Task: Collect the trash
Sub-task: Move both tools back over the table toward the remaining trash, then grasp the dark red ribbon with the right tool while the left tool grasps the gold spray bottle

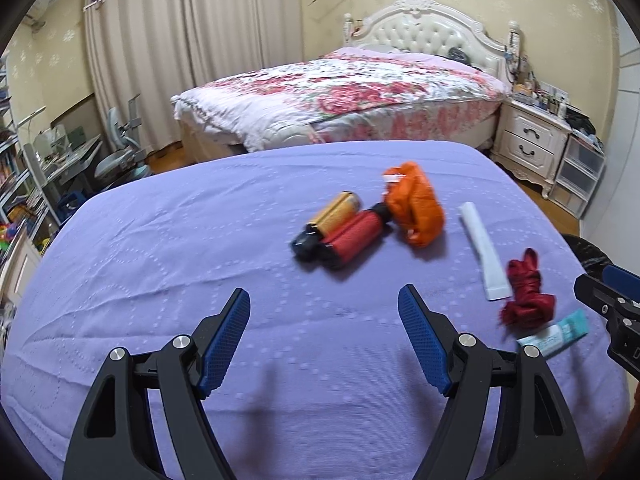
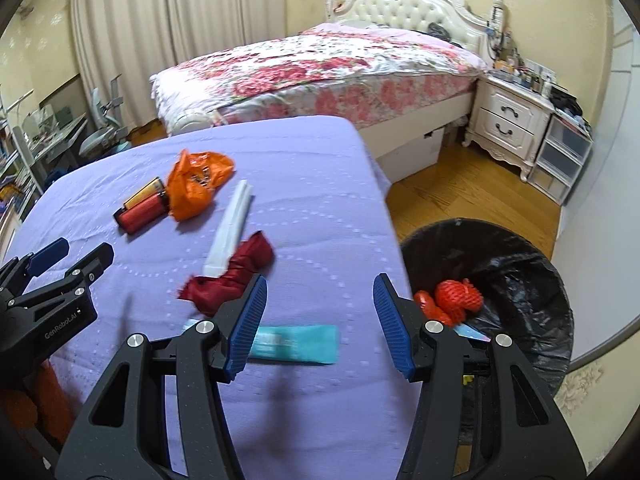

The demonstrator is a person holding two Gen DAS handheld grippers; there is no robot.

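Lilac quilted cloth [image 1: 200, 240] covers the near work surface of a bedroom, and the trash lies scattered on its right half. Nearest the right gripper [image 2: 320, 320] is a teal flat packet [image 2: 298, 345], lying just beyond its blue pads and partly behind the left one. The jaws stand apart with nothing between them. Just past the packet, to the left, sits a crumpled dark red wrapper [image 2: 236, 276], touching the near end of a long white tube [image 2: 232, 228] that runs away toward the far side. Farther left and farther off lies a crumpled orange plastic bag [image 2: 196, 184], and beside it two cylinders with black ends, one red [image 2: 142, 213] and one yellow [image 2: 144, 194], side by side.

Right of the cloth's edge, on the wooden floor, stands a bin lined with a black bag [image 2: 520, 280]; red netted trash [image 2: 456, 298] already lies inside it.

Over the bare cloth at the near left, the left gripper [image 1: 324, 336] hangs with its fingers spread wide and empty; the cylinders and the orange bag lie beyond it, well apart from its tips.

Across the room stands a bed with a floral quilt [image 1: 340, 96] and a white tufted headboard [image 1: 428, 32], with a white nightstand [image 1: 532, 136] at its right. Pale curtains [image 1: 180, 40] hang at the far left.
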